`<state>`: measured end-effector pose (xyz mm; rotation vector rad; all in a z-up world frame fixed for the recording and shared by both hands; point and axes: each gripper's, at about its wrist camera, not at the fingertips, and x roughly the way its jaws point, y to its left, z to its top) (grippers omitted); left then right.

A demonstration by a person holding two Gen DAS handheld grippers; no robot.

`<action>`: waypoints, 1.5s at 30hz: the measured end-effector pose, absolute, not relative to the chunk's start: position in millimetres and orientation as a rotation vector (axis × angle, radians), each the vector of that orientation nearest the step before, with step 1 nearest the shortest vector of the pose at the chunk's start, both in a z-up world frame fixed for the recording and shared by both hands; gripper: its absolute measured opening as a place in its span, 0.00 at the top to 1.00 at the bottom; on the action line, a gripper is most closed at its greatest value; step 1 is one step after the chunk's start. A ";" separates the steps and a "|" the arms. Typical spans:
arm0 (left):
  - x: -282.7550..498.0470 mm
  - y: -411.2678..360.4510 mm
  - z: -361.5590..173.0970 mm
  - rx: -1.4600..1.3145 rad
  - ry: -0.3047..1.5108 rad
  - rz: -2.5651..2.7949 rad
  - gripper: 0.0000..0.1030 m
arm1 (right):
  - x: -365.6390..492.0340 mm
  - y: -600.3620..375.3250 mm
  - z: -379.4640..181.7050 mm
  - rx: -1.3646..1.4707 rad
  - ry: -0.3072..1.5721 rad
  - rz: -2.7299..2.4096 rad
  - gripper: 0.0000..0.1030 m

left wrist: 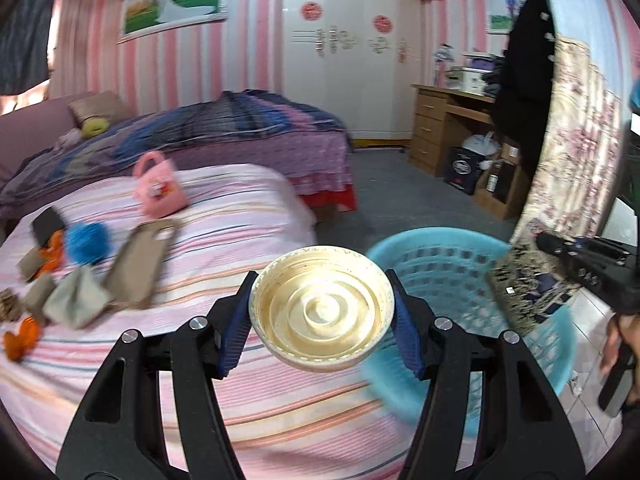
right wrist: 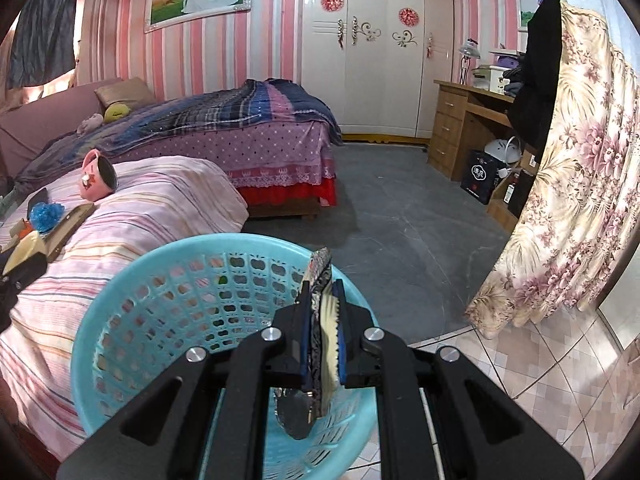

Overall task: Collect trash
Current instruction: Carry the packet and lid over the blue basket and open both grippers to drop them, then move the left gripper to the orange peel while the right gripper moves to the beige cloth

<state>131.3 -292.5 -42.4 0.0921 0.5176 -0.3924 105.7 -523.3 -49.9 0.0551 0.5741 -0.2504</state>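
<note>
Motion blur smears the small clutter on the striped bed point(left wrist: 248, 216) (a pink toy bag point(left wrist: 158, 186) and blue pompom point(left wrist: 87, 241) are readable; the rest defies counting). Two claws work beside one blue basket point(right wrist: 160, 280): the left claw point(left wrist: 320, 316) pinches a cream lid point(left wrist: 322, 308) above the bed's edge; the right claw point(right wrist: 322, 340), pressed together, grips a dark wrapper point(right wrist: 318, 280) over the basket. Basket contents are hard to make out.

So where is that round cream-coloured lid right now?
In the left wrist view the lid sits clamped in the left gripper, above the striped bed cover, just left of the blue basket.
</note>
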 end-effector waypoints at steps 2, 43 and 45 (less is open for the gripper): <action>131.9 -311.3 -44.0 0.099 0.520 -0.423 0.41 | 103.5 -525.1 -48.8 0.059 0.567 -0.255 0.90; 132.8 -175.5 -10.0 0.095 0.461 -0.219 0.05 | 111.2 -455.5 -19.4 0.103 0.502 -0.311 0.05; 133.4 -156.8 -9.0 0.093 0.466 -0.195 0.05 | 114.6 -437.7 -18.0 0.116 0.493 -0.294 0.05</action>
